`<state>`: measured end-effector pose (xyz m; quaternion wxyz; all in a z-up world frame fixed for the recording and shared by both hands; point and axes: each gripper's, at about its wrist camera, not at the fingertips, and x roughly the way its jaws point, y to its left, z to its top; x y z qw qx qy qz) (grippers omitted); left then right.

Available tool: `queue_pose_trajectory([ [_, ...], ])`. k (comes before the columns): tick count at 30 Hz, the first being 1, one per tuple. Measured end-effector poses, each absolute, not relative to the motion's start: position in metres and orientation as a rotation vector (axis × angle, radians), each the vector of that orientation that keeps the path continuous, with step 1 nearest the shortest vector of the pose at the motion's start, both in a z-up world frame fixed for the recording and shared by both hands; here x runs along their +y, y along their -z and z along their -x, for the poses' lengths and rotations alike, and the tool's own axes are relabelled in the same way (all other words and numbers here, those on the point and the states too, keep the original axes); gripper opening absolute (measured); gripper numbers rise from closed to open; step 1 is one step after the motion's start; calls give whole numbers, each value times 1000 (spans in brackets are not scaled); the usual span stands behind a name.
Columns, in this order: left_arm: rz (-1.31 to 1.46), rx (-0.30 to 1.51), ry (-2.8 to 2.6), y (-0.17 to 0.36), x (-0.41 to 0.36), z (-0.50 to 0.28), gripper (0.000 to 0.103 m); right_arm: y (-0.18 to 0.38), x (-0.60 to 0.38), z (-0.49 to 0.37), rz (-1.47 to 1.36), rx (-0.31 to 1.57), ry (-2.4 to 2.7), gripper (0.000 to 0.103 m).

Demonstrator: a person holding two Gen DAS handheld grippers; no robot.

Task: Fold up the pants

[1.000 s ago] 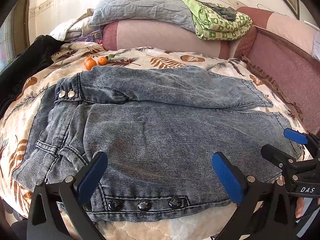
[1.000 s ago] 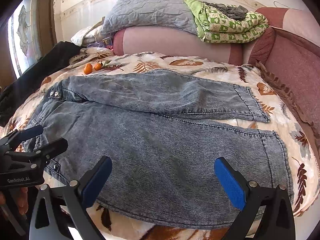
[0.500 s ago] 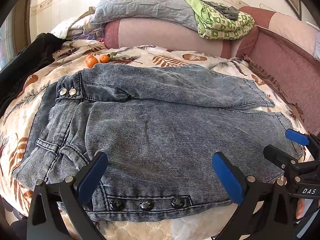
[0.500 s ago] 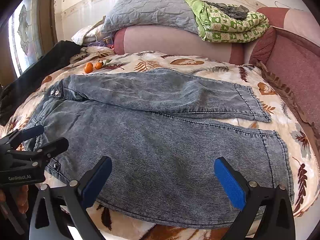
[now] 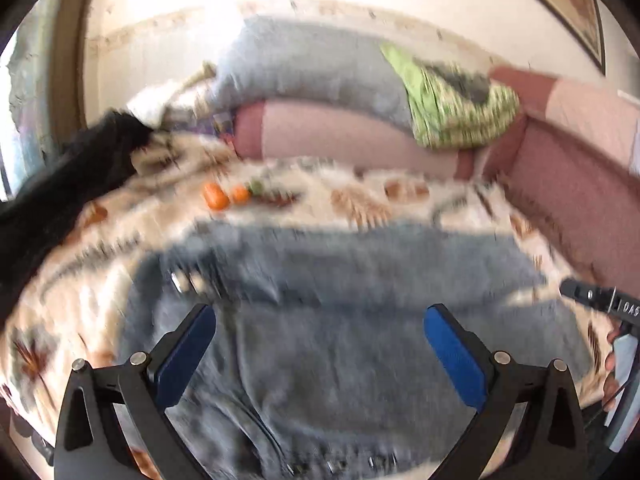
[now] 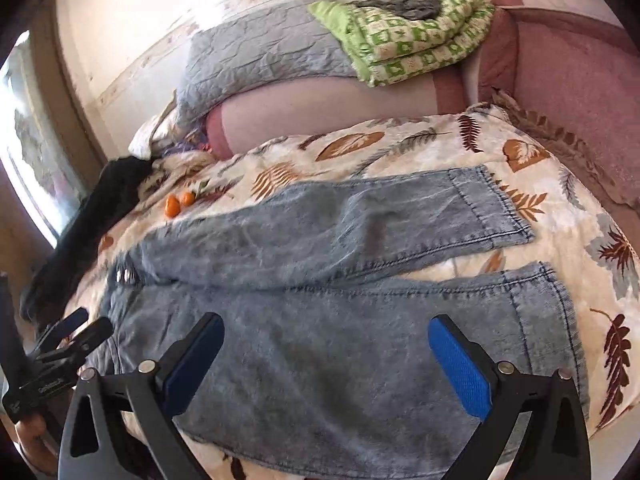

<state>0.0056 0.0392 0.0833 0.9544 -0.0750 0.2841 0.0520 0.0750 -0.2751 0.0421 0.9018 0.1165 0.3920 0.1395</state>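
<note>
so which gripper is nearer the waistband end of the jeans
Left. The left gripper hangs open over the waistband end of the jeans; the right gripper is open over the legs, toward the hems.

Left hand-held gripper (image 5: 320, 354): black frame, blue ribbed pads (image 5: 454, 356), silver screws. Right hand-held gripper (image 6: 326, 364): identical build. White lettering marks both bodies. Bare skin visible below each lettered body.

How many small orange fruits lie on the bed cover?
2. Both lie side by side on the leaf-print bed cover, beyond the waist end of the jeans: one nearer, one just behind. Others may be hidden.
</note>
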Motion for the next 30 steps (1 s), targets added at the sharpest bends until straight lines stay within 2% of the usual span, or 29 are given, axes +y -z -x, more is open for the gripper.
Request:
queue_pose_trajectory([
  [3, 213, 514, -145, -102, 64, -19, 103, -52, -304, -97, -317, 796, -244, 103],
  [6, 159, 716, -143, -71, 73, -57, 103, -54, -328, -108, -381, 792, -216, 103],
  [9, 165, 725, -137, -50, 72, -58, 103, -48, -348, -111, -422, 811, -199, 103],
  [15, 256, 854, -26, -23, 74, -71, 103, -13, -392, -135, -486, 977, -159, 103],
  [19, 272, 830, -123, -31, 102, -62, 103, 4, -422, -153, -483, 1084, -113, 102],
  [24, 291, 847, -217, -36, 150, -48, 103, 21, -434, -179, -377, 1183, -70, 81],
  [27, 338, 901, -236, -28, 172, -37, 103, 40, -430, -194, -324, 1252, -52, 76],
  [28, 346, 919, -243, -26, 175, -33, 103, 48, -427, -198, -312, 1276, -59, 72],
  [29, 348, 933, -247, -23, 176, -29, 103, 53, -424, -200, -276, 1287, -49, 63],
  [30, 343, 952, -257, -19, 177, -26, 103, 54, -421, -202, -237, 1281, -43, 58],
])
